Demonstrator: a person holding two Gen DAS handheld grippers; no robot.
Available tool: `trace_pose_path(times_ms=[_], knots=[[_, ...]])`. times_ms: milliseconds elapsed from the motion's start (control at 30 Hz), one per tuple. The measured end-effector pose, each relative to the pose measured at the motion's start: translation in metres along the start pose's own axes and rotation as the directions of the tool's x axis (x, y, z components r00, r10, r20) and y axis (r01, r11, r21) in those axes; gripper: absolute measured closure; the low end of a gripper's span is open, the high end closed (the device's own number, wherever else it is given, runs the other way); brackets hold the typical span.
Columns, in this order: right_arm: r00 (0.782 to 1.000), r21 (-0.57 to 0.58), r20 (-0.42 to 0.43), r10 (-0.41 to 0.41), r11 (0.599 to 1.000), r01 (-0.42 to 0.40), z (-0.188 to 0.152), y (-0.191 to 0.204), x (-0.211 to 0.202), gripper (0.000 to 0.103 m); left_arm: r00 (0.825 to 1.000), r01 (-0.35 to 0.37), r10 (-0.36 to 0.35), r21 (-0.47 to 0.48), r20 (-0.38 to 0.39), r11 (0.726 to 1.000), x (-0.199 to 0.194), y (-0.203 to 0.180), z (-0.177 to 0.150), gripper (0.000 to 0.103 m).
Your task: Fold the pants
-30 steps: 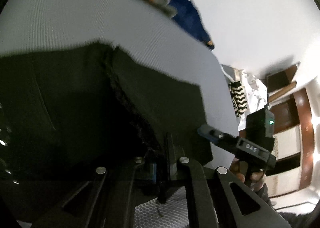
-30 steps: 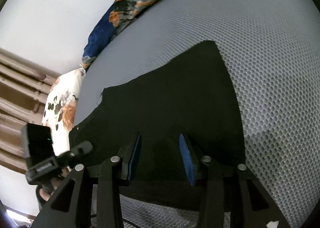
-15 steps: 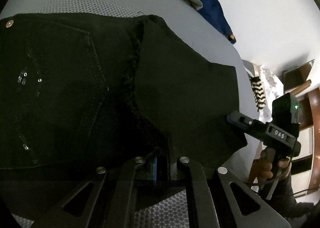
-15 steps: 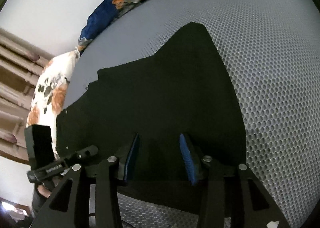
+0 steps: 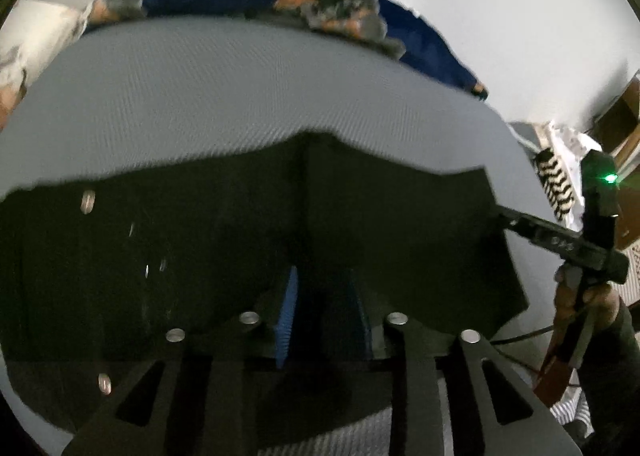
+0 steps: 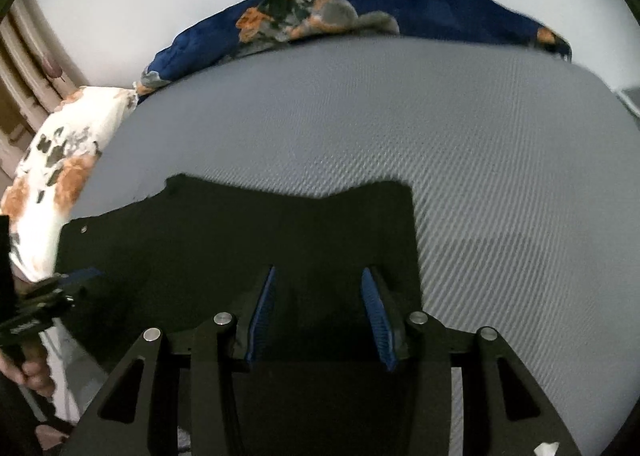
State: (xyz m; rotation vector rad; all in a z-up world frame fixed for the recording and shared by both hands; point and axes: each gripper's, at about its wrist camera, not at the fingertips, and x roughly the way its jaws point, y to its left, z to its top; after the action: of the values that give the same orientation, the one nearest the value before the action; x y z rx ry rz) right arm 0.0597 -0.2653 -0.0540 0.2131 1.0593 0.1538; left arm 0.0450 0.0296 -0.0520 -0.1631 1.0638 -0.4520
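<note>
Black fingers (image 6: 260, 312), blue pads, silver screws

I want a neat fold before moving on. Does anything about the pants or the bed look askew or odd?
Mostly tidy. The black pants lie flat on the grey mattress, but their far edge is stepped, so the layers do not line up. Nothing looks spilled or damaged. A blue floral blanket is bunched at the far side.

Pants (image 5: 200, 256) near edge hidden behind left gripper (image 5: 322, 310); bedding (image 5: 328, 4) motion-blurred

Black pants (image 6: 248, 240) on grey mattress (image 6: 480, 160), R gripper (image 6: 320, 308) above.
</note>
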Motion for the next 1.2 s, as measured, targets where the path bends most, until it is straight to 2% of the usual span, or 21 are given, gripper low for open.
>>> trace_pose_path(times_ms=[200, 233, 333, 500, 633, 867, 1033, 1200], knots=[[0.999, -0.033, -0.021, -0.044, 0.999, 0.043, 0.020, -0.002, 0.019, 0.065, 0.999, 0.022, -0.023, 0.030, 0.038, 0.999, 0.027, -0.016, 0.034, 0.071], [0.998, -0.034, -0.030, -0.052, 0.998, 0.051, 0.022, -0.003, 0.024, 0.068, 0.999, 0.023, -0.024, 0.039, 0.038, 0.999, 0.033, -0.018, 0.039, 0.071], [0.996, -0.018, -0.060, -0.067, 0.998, 0.066, 0.022, -0.012, 0.036, 0.080, 1.000, -0.007, 0.006, 0.066, 0.014, 0.998, 0.058, -0.022, 0.052, 0.071], [0.998, 0.030, -0.063, -0.025, 0.999, 0.027, 0.023, -0.027, 0.042, 0.082, 0.999, -0.024, 0.026, 0.050, -0.046, 0.998, 0.085, -0.011, 0.059, 0.071], [0.998, 0.017, -0.061, -0.027, 0.999, 0.028, 0.022, -0.025, 0.043, 0.082, 0.999, -0.040, 0.043, 0.098, -0.027, 0.994, 0.083, -0.015, 0.053, 0.071], [1.000, 0.000, -0.012, 0.009, 1.000, -0.009, 0.010, -0.015, 0.010, 0.074, 0.999, -0.006, 0.008, 0.064, -0.039, 0.998, 0.056, -0.014, 0.034, 0.071], [0.999, 0.002, -0.005, 0.032, 0.999, -0.032, -0.014, -0.008, -0.020, 0.071, 0.999, 0.012, -0.010, 0.059, -0.042, 0.998, 0.029, -0.020, 0.006, 0.071], [0.998, -0.008, -0.055, 0.038, 0.999, -0.039, -0.048, 0.001, -0.032, 0.071, 0.997, 0.031, -0.026, 0.070, -0.066, 0.997, 0.012, -0.028, -0.028, 0.071]])
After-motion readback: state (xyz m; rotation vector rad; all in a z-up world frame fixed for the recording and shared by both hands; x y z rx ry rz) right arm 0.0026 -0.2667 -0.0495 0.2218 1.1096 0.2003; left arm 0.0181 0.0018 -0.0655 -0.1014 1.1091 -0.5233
